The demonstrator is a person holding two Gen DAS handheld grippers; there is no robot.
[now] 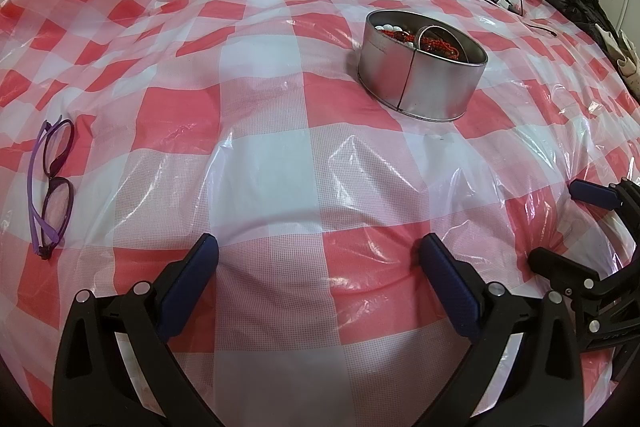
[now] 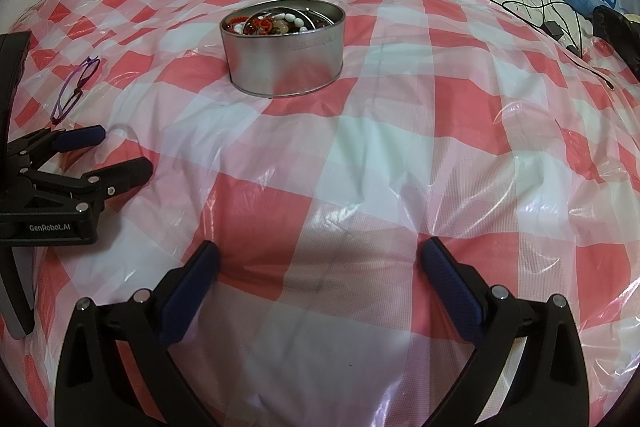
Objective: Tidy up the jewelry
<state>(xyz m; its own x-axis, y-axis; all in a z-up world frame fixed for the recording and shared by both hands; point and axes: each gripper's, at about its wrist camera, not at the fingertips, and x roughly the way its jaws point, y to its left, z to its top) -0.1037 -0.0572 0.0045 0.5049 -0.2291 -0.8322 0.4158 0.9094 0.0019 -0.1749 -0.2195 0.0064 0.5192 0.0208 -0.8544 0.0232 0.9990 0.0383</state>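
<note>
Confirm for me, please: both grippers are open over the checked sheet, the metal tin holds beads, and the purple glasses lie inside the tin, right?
Not quite. The purple glasses lie on the checked sheet, well apart from the metal tin, as the left wrist view shows. The rest stands: the left gripper and right gripper are open, and the tin holds beads.
</note>
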